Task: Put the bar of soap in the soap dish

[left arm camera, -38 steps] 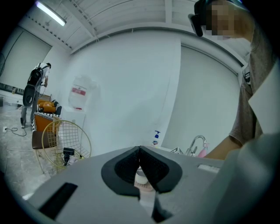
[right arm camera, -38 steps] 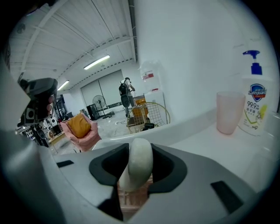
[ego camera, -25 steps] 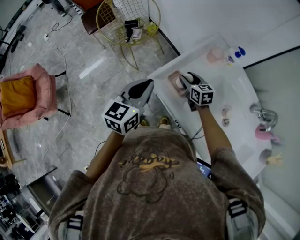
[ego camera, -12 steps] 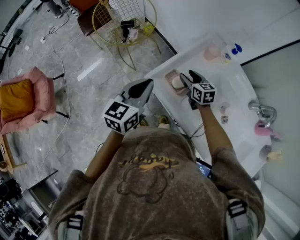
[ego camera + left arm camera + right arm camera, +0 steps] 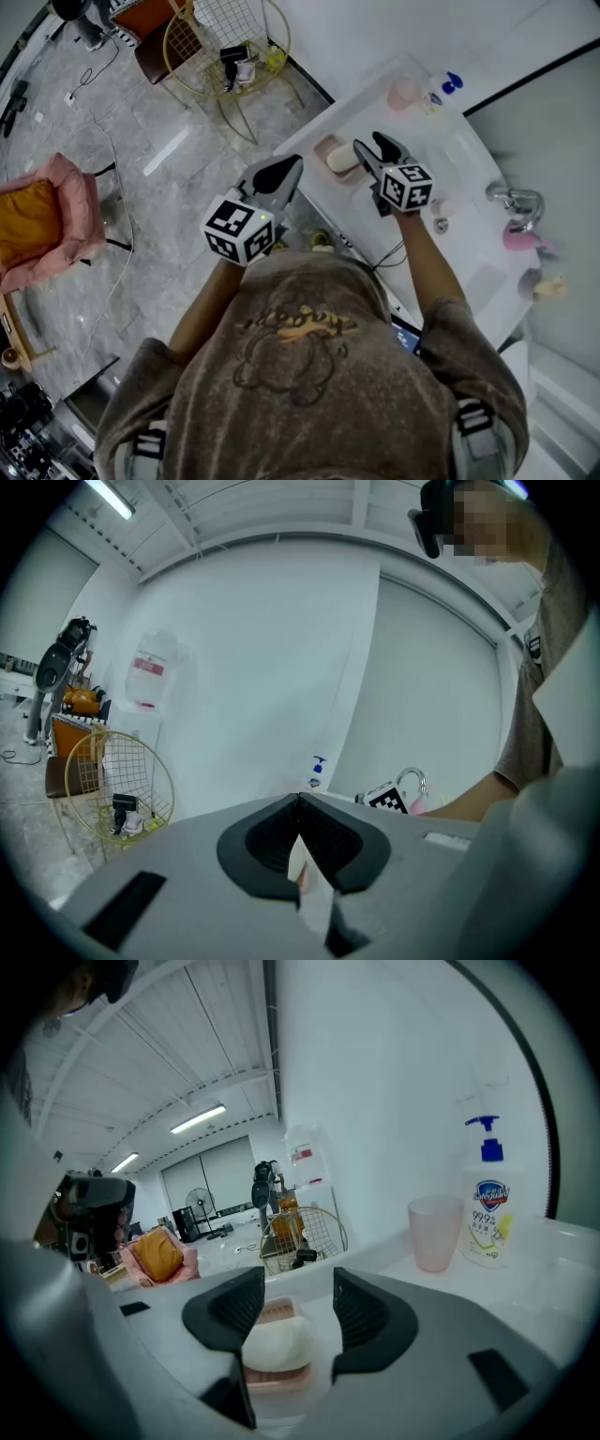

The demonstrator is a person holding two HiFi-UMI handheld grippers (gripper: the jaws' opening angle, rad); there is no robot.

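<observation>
A pale bar of soap (image 5: pixel 342 157) (image 5: pixel 277 1344) lies in the pink soap dish (image 5: pixel 325 148) (image 5: pixel 277 1311) at the near left end of the white counter (image 5: pixel 469 159). My right gripper (image 5: pixel 370 145) (image 5: pixel 298 1288) hovers just above and behind the dish. Its jaws stand wide apart and touch nothing; in the right gripper view the soap shows below, between them. My left gripper (image 5: pixel 289 167) (image 5: pixel 300 803) hangs off the counter's left edge over the floor, jaws shut on nothing.
A pink cup (image 5: pixel 405 94) (image 5: pixel 434 1232) and a pump bottle (image 5: pixel 441 89) (image 5: pixel 487 1208) stand at the counter's far end. A faucet (image 5: pixel 511 199) is at the right. On the floor stand a gold wire basket (image 5: pixel 225 47) and a pink chair (image 5: pixel 47 216).
My right gripper has risen and pulled back from the dish with its jaws wider. The soap, hidden under the jaws before, now shows lying in the dish. My left gripper has barely moved.
</observation>
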